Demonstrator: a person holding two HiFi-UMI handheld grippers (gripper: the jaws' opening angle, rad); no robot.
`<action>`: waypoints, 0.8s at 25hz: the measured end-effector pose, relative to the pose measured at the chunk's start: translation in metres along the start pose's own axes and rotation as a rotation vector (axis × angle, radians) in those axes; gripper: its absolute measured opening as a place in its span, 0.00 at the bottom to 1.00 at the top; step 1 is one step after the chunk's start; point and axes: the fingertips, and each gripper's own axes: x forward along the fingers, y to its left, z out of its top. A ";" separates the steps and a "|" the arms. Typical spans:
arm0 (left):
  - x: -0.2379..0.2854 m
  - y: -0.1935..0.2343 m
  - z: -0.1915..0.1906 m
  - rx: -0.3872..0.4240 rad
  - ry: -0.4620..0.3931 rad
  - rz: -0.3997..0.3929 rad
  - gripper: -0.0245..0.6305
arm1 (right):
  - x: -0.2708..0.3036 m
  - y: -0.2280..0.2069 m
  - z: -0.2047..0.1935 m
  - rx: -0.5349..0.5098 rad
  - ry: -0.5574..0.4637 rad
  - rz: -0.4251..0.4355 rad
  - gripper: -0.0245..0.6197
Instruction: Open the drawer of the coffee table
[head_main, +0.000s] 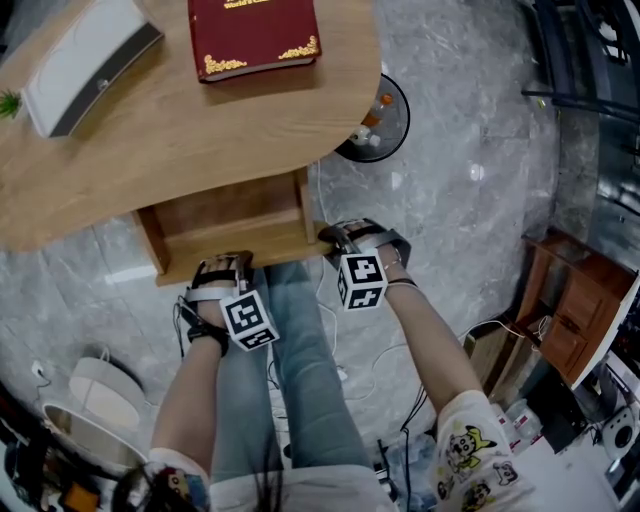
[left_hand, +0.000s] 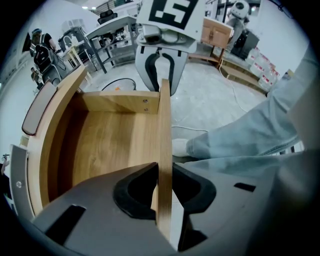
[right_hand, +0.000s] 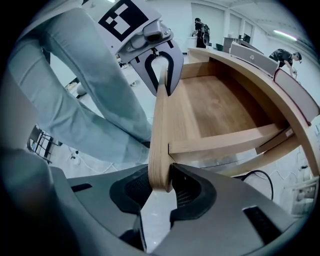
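The drawer (head_main: 230, 218) stands out from under the near edge of the table (head_main: 150, 160), above my legs (head_main: 300, 350). Its front panel (left_hand: 165, 130) runs between the jaws of my left hand-held gripper (head_main: 226, 264) toward its left end and of my right hand-held gripper (head_main: 345, 238) at its right end. A book (head_main: 255, 35) lies on the far side of the table with a flat boxy device (head_main: 85, 65) to its left, while on the floor (head_main: 470, 90) a round base (head_main: 378, 118) sits just beside the table's right edge and a small wooden cabinet (head_main: 565, 315) stands well apart on the right.
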 end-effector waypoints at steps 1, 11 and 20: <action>0.000 0.000 0.000 -0.008 -0.002 -0.001 0.15 | 0.000 0.000 0.000 0.006 0.000 0.001 0.17; -0.009 0.002 -0.010 -0.081 0.032 -0.020 0.20 | -0.008 0.000 0.002 0.066 0.010 0.033 0.22; -0.075 0.034 -0.008 -0.147 0.026 0.008 0.23 | -0.074 -0.014 0.017 0.156 0.021 -0.015 0.25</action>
